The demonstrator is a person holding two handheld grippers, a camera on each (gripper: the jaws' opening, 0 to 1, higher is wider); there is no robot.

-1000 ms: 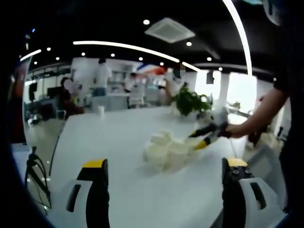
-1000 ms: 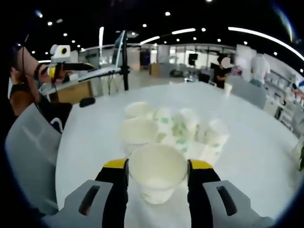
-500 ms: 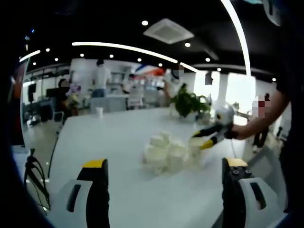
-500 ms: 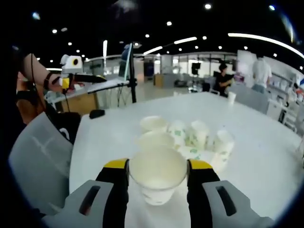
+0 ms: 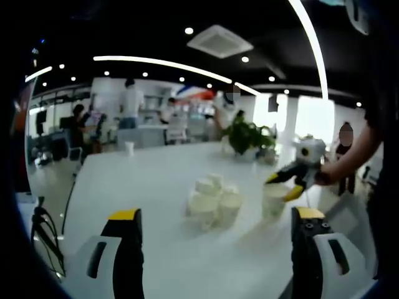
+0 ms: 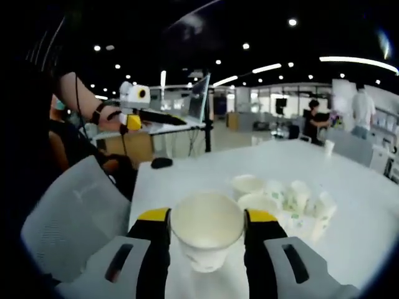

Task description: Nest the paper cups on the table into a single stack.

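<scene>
- In the right gripper view, our right gripper (image 6: 207, 232) hugs a paper cup (image 6: 207, 235) between its two yellow-tipped jaws. The cup is round, open at the top and plain cream inside.
- In the left gripper view that same cup (image 5: 274, 200) is a small pale tub held up just above the table (image 5: 149, 187), a little apart from the other cups.
- The bunch of paper cups (image 6: 288, 204) sits on the smooth white table (image 6: 187, 180) just past the held cup. Some stand open side up, some are upside down, and a few have green marks on them.
- In the left gripper view the bunch (image 5: 212, 200) looks like a little white clump near the middle of the table.
- Our left gripper (image 5: 215, 249) has its jaws spread wide with nothing between them.
- A leafy green plant (image 5: 249, 134) stands at the far end of the table.
- A grey chair (image 6: 75, 218) with a curved back sits by the table.
</scene>
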